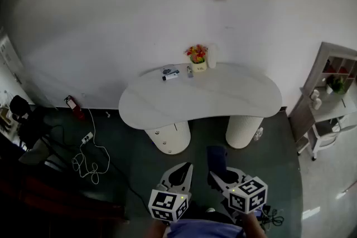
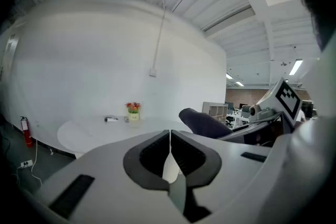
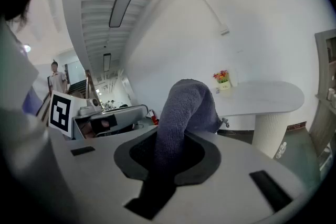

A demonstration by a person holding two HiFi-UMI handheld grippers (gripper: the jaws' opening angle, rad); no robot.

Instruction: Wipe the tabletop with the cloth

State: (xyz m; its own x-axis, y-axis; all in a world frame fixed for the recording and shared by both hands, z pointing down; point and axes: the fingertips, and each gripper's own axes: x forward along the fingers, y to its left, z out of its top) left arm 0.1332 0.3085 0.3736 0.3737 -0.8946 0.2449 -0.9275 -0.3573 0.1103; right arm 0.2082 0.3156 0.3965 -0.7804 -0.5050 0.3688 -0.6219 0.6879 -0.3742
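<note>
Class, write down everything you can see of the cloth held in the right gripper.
The cloth is dark blue-grey, with a knitted, towel-like texture. It is bunched into a thick fold and pinched between the fingers of the right gripper. Beyond them it stands up and curls over. Nothing else touches it: it is held in the air, well short of the white table.

The cloth [image 3: 185,107] looks like a knitted or terry fabric, dark grey-blue, fuzzy and totally matt. The tabletop [image 1: 223,95] is white and smooth with a faint satin sheen; whether it's stone or laminate is hard to tell. Its right pedestal [image 1: 244,131] has a ribbed surface. The left gripper [image 2: 170,136] and right gripper [image 3: 173,136] shells look like matt light-grey plastic, with darker matt liners round the jaws.
</note>
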